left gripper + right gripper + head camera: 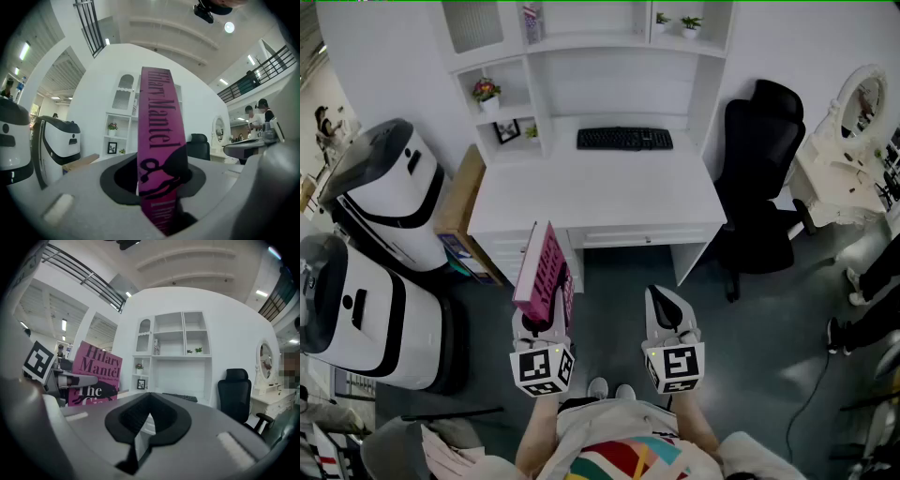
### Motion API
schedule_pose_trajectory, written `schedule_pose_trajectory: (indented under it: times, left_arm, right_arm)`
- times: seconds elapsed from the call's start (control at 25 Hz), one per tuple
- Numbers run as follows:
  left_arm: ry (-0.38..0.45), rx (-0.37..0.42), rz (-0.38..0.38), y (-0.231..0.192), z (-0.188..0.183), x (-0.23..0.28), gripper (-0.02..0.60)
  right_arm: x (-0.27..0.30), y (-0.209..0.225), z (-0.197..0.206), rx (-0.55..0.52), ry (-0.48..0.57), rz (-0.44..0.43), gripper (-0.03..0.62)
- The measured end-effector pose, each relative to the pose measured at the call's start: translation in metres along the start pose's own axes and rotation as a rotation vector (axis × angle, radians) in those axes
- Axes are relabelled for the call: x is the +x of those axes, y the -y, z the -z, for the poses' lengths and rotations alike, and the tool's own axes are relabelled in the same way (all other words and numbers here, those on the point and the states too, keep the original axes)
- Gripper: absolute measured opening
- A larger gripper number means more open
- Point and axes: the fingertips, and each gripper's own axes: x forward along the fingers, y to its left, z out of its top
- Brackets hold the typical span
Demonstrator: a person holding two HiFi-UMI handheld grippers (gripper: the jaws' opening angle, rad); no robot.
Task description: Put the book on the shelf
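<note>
Book [542,270] upright, long axis toward desk [600,192] | left claw [161,194] gripping it | right claw [145,420] closed, empty

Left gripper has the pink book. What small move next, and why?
Probably carry the upright pink book, clamped in the left gripper, forward and up toward the white shelf unit: it hangs short of the white desk, and the shelves stand behind that.
</note>
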Motion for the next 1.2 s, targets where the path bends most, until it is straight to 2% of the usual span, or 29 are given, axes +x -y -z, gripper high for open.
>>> schedule_pose_trajectory:
  times: [0.48,0.76,1.2]
  left_arm:
    - [0.013,-0.017,-0.008,-0.025,0.000,0.002,0.138]
    - [0.020,-0.023,-0.001,-0.043,-0.001,0.007,0.138]
    - [0.061,-0.025,0.002,-0.080,-0.014,0.029,0.138]
  right_arm:
    - [0.013,-0.016,0.003,0.012,-0.007,0.010,0.002]
    - [0.026,-0.022,0.002,0.089,0.023,0.034,0.002]
    - [0.045,-0.024,0.008,0.072,-0.007,0.103,0.002]
